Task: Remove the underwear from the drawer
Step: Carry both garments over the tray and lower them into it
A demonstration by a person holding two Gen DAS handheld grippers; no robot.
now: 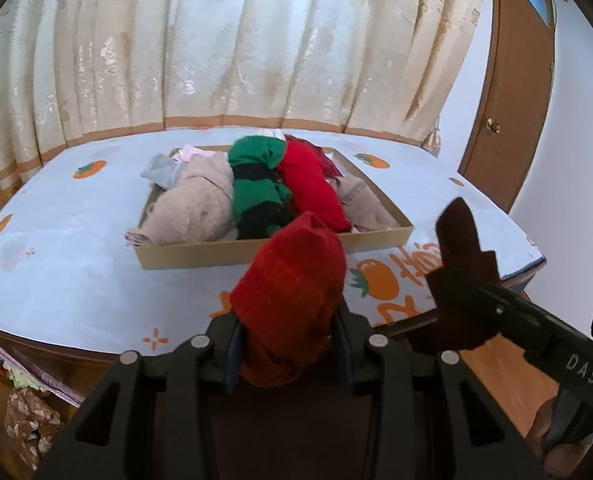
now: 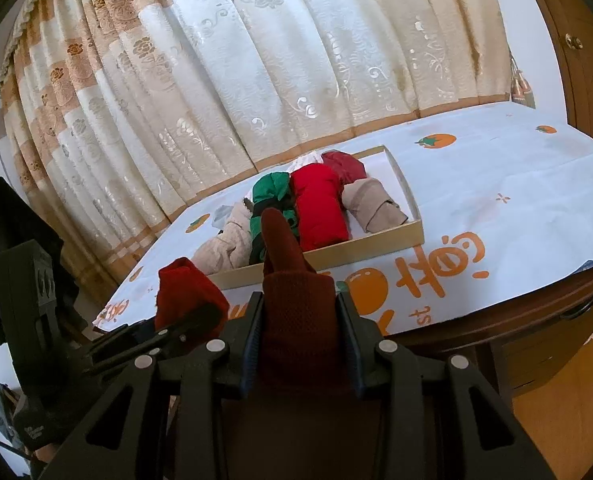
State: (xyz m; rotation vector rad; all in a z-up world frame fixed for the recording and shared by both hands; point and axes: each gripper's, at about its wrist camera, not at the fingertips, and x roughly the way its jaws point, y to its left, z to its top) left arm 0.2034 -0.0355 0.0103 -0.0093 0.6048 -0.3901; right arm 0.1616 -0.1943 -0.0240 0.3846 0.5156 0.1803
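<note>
A shallow cardboard drawer (image 1: pixel 256 250) (image 2: pixel 360 246) lies on the table, packed with rolled underwear: beige (image 1: pixel 192 208), green-and-black (image 1: pixel 256 184), red (image 1: pixel 316 188) (image 2: pixel 320 204). In front of the drawer and above the table's near edge, my left gripper (image 1: pixel 288 340) (image 2: pixel 184 328) is shut on a bright red knitted piece (image 1: pixel 292 288) (image 2: pixel 184 292). Just to its right, my right gripper (image 2: pixel 300 320) (image 1: pixel 468 300) is shut on a dark red piece (image 2: pixel 292 292) (image 1: pixel 460 240) that sticks up past the fingers. Below the jaws the cloth is hidden, so I cannot tell whether it is one garment.
The table wears a pale cloth (image 1: pixel 76 248) (image 2: pixel 496 184) printed with orange fruit. A cream patterned curtain (image 1: pixel 236 40) hangs close behind it. A brown door (image 1: pixel 512 92) stands at the right, with wooden floor (image 1: pixel 504 368) below. Bags and clutter (image 1: pixel 28 412) sit under the table's left end.
</note>
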